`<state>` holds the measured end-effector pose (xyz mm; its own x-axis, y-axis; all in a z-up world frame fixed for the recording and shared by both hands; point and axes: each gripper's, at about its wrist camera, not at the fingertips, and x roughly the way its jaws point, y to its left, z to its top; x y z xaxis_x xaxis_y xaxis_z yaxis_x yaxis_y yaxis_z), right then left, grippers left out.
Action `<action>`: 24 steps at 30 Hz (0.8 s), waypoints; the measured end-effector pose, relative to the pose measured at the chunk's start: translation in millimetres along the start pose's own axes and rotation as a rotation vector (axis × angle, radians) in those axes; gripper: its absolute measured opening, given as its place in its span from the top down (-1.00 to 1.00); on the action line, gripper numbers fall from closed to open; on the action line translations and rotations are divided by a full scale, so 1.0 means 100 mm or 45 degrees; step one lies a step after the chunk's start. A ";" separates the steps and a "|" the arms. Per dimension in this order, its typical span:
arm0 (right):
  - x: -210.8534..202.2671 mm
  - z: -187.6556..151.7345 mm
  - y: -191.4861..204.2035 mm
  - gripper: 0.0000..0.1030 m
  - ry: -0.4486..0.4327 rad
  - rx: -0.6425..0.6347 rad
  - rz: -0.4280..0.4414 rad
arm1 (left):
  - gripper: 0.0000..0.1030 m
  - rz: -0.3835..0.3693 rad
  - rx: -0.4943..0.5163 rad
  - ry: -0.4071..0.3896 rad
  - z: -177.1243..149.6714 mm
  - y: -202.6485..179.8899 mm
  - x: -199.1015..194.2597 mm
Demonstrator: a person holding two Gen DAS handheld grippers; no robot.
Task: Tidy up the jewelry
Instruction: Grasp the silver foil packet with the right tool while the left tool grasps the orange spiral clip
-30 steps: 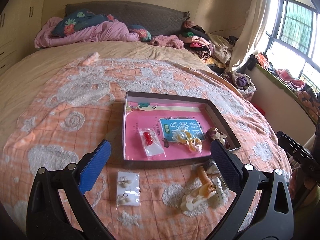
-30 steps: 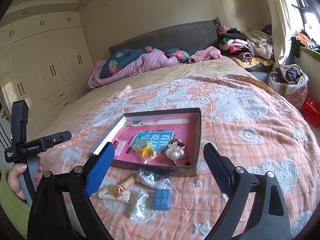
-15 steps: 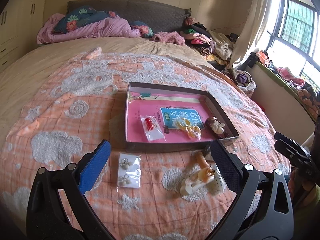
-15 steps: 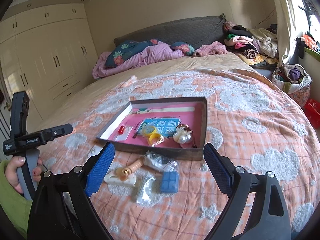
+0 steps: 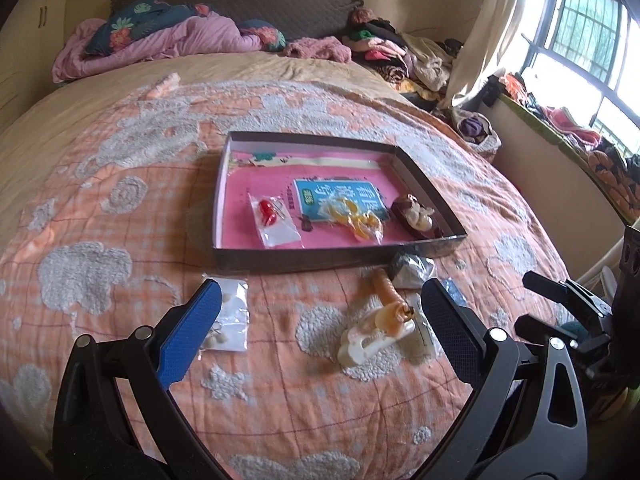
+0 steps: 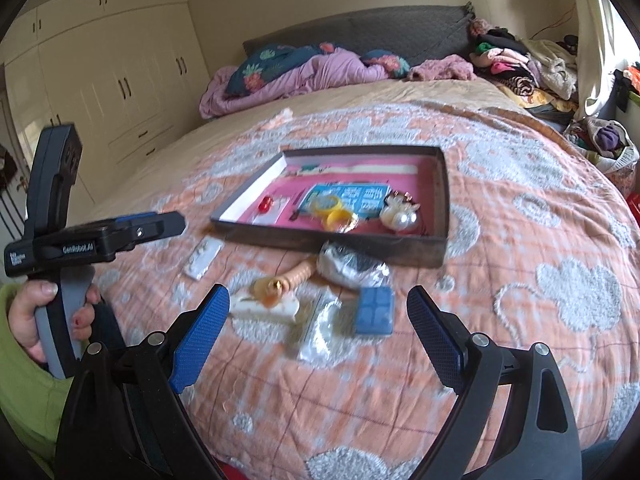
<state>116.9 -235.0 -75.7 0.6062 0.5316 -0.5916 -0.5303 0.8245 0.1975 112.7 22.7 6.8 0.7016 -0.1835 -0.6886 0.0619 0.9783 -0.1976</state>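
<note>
An orange quilted bed point(image 5: 120, 184) carries a shallow box point(image 5: 430, 188) at centre; a small earring bag point(image 5: 230, 320) at seven o'clock, hair clips point(image 5: 372, 336), packets point(image 6: 320, 328) and a blue block point(image 6: 375, 310) at five.

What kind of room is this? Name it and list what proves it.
A bedroom, in a home. The work is laid out on a bed with a headboard, crumpled bedding lies at its head, and built-in wardrobes line the wall.
</note>
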 end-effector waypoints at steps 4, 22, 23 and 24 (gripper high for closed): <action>0.11 -0.07 0.04 -0.69 0.045 -0.017 0.001 | -0.81 -0.021 0.015 0.026 -0.03 -0.04 0.08; 0.61 -0.29 0.02 0.08 0.200 -0.024 0.009 | -0.38 -0.201 0.000 0.212 0.03 -0.15 0.65; 0.62 -0.30 0.03 0.15 0.205 -0.026 0.008 | -0.36 -0.209 0.001 0.223 0.04 -0.16 0.68; 0.64 -0.31 0.04 0.17 0.208 -0.032 0.011 | -0.33 -0.219 0.000 0.244 0.05 -0.16 0.75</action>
<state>135.8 -203.5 -137.0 0.4977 0.4985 -0.7097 -0.5511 0.8137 0.1851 167.9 -6.3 -37.5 0.5336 -0.3620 -0.7644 0.1686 0.9312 -0.3233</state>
